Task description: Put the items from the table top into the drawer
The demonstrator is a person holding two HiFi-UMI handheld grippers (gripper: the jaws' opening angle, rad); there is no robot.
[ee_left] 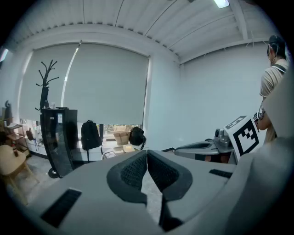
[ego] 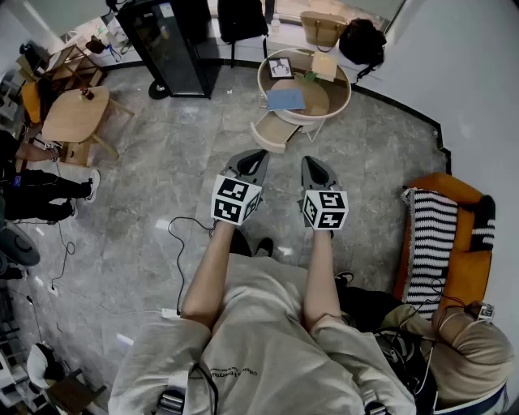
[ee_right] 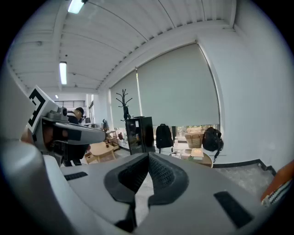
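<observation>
A grey marble floor (ego: 154, 154) spreads under a round cream tabletop (ego: 344, 104) near the far wall, its pale drawer (ego: 272, 134) pulled open below the rim. On top lie a blue book (ego: 285, 99), a black-framed picture (ego: 280, 67) and a yellow pad (ego: 324, 65). Well short of it, the left claw (ego: 259, 153) and right claw (ego: 307, 160) are held side by side, both closed tight and empty.

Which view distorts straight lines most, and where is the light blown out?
Both gripper views: strong fisheye, black corners, bowed ceiling ribs. Right gripper view: ceiling lamp burns out white. Head view: milder bending, wall base curving past the round table; even light, no hard shadows.
</observation>
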